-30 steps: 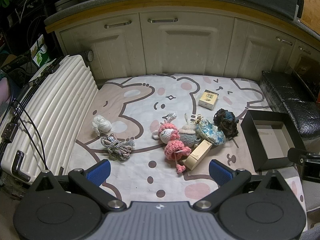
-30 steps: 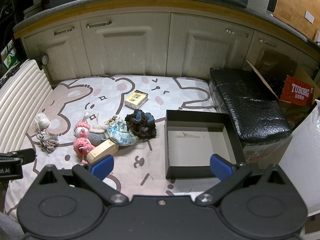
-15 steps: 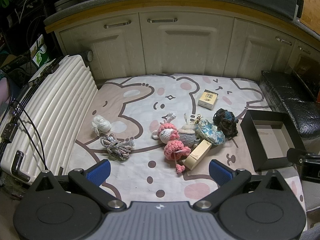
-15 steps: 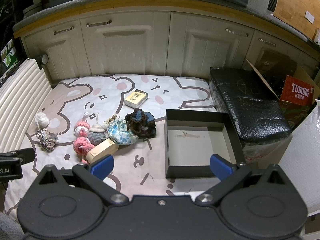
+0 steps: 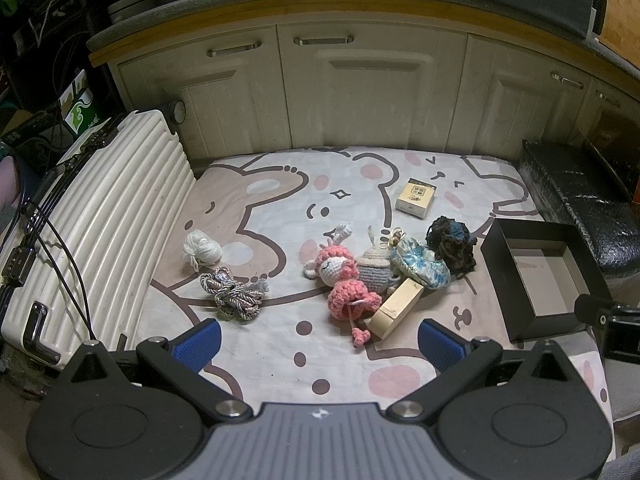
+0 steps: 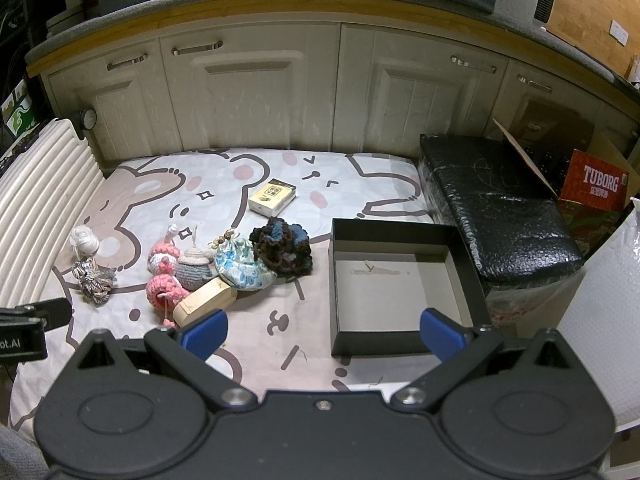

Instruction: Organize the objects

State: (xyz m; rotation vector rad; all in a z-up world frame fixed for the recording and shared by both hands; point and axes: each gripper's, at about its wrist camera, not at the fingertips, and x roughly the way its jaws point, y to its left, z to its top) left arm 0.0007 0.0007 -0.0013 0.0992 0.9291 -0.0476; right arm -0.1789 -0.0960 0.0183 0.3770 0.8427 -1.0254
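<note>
On a cartoon-print mat (image 5: 280,200) lie a white yarn ball (image 5: 202,250), a grey cord bundle (image 5: 236,294), a pink crochet doll (image 5: 344,284), a grey crochet pot (image 5: 374,268), a wooden block (image 5: 396,308), a blue floral pouch (image 5: 420,266), a dark yarn clump (image 5: 452,248) and a yellow card box (image 5: 416,198). An empty black box (image 6: 396,288) sits to their right. My left gripper (image 5: 318,342) hangs open near the mat's front, short of the doll. My right gripper (image 6: 322,330) is open too, at the black box's front-left corner.
A white ribbed suitcase (image 5: 92,224) lies along the mat's left edge. Cream cabinet doors (image 6: 256,92) close off the back. A black padded cushion (image 6: 496,208) and a red Tuborg carton (image 6: 600,184) stand to the right of the black box.
Almost nothing differs; both views drift very slightly, and no object has moved.
</note>
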